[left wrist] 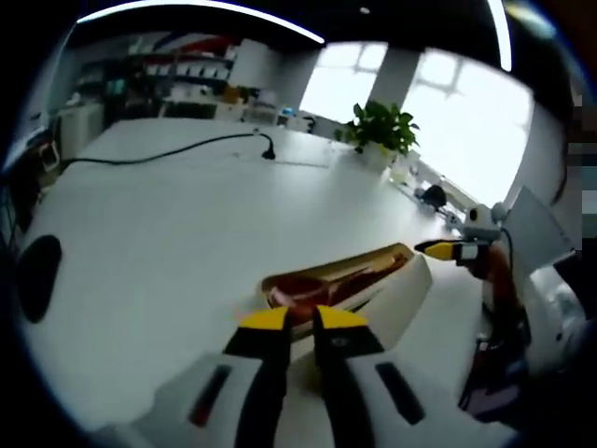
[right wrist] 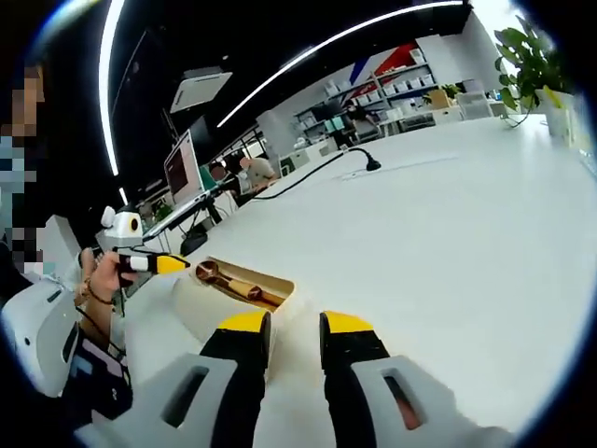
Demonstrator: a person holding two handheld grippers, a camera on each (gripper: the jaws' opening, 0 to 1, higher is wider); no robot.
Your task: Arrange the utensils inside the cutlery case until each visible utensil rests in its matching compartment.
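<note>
A white cutlery case lies on the white table just beyond my left gripper. Its jaws stand a little apart with nothing between them. Brown wooden utensils, one a spoon, lie lengthwise in the case. My right gripper comes in from the right, near the case's far end. In the right gripper view the case with the wooden utensils sits ahead and left of my right gripper, which is open and empty. A hand holds my left gripper at the case's far side.
A black cable with a plug runs across the far table. A potted plant stands at the window edge, and a dark round object lies at the left. Wide bare tabletop stretches right of the case; monitors and shelves stand behind.
</note>
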